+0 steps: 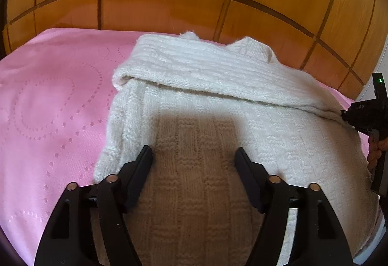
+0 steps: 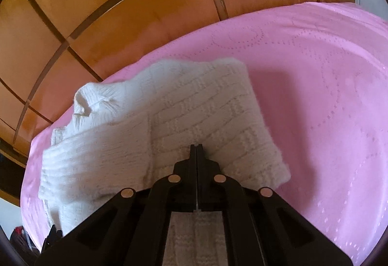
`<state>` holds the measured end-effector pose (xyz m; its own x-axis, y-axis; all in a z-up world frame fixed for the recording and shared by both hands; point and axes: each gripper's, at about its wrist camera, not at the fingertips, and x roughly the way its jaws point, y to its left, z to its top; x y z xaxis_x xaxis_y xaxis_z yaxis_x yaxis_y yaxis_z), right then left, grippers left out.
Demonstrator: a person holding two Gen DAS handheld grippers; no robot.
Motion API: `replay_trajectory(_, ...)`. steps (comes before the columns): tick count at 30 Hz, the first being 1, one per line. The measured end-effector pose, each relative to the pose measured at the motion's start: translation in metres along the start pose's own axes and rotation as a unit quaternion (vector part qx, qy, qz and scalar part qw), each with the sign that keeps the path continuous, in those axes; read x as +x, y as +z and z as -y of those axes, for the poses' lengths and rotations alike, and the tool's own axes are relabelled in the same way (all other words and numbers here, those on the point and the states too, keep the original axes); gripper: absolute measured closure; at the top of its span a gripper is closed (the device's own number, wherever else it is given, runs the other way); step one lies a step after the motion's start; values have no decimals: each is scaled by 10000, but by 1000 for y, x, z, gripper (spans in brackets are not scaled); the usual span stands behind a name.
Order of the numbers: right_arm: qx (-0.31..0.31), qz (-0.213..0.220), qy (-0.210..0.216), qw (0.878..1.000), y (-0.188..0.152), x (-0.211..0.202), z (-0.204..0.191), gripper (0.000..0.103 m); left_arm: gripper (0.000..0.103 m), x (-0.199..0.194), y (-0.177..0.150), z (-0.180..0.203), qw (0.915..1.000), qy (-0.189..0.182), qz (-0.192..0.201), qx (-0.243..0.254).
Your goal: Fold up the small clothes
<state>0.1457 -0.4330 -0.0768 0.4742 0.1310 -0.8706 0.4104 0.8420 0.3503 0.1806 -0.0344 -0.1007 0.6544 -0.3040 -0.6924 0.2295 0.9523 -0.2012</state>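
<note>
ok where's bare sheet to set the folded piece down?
Left-wrist view: bare pink sheet between the white sweater and the wooden headboard. Right-wrist view: an open stretch on the sweater's far side. The middle is crowded: sweater, open left gripper, shut right gripper.

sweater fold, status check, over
Left gripper open above sweater. Right gripper shut, nothing visibly held. One sleeve folded across. Nothing in the way.

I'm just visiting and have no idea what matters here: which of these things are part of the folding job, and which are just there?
Part of the job:
- white knitted sweater, partly folded
- left gripper, open above the sweater
- right gripper, shut at the sweater's edge

Just there:
- pink bedspread under the sweater
- wooden headboard behind the bed
</note>
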Motion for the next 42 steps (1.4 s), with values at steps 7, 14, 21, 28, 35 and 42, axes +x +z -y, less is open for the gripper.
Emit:
replay_trajectory(7,318,227,1051,9937,7,-26,-9,63,26,2,-1,2,10000,-15,-23,69)
replay_trajectory(14,-472,-349,535,9968,2,13,-49,92,26,2,0,2,10000,9,-21,89)
replay_trajectory(21,-767,463,158,9959,18,-36,-56,96,26,0,2,-1,9999,-77,-113,30)
replay_trajectory(28,-399,99,-91,9991,2,-15,-13,62,33,-18,42,-47,9914,-873,-401,-892)
replay_trajectory(35,-611,740,39,9954,5,-43,-41,39,33,2,100,-131,9670,-1195,-274,-2234)
replay_trajectory(42,-1616,453,142,9857,-16,-19,-91,36,33,73,129,-152,9391,-1681,-853,-2872)
